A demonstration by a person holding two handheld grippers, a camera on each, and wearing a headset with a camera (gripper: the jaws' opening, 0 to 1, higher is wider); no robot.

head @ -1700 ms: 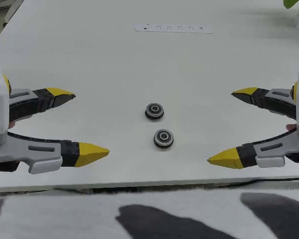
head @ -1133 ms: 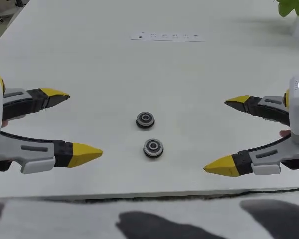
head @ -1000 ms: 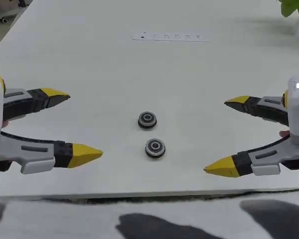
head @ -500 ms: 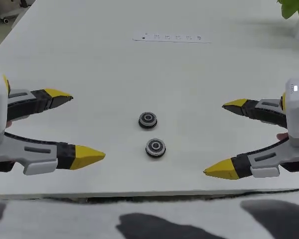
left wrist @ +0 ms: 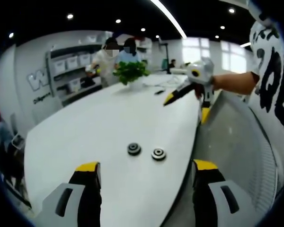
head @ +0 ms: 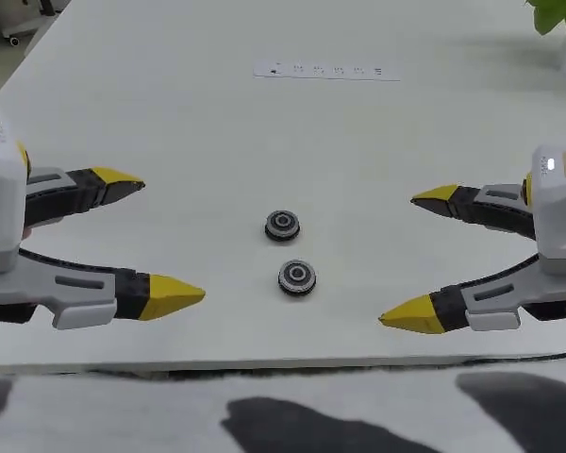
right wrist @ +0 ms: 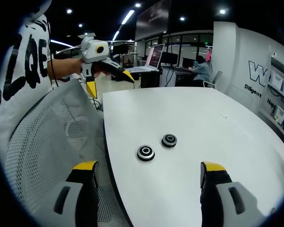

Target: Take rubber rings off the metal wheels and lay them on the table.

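Gaping, left hand-held gripper (head: 172, 239) and right hand-held gripper (head: 397, 260) flank wheels (head: 282, 225) (head: 297, 276); perhaps socket-strip (head: 327, 71) beyond.

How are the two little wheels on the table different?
The nearer wheel lies closer to the table edge; the farther wheel lies nearer the power strip. The nearer wheel also sits slightly right of the farther wheel. Both lie flat, apart, black rubber rings still on.

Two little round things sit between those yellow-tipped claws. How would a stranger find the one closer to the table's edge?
On the big white table, look between the left gripper and the right gripper, where two small dark wheels with silvery hubs lie apart. The near wheel is the one by the table's front edge; the far wheel lies toward the power strip.
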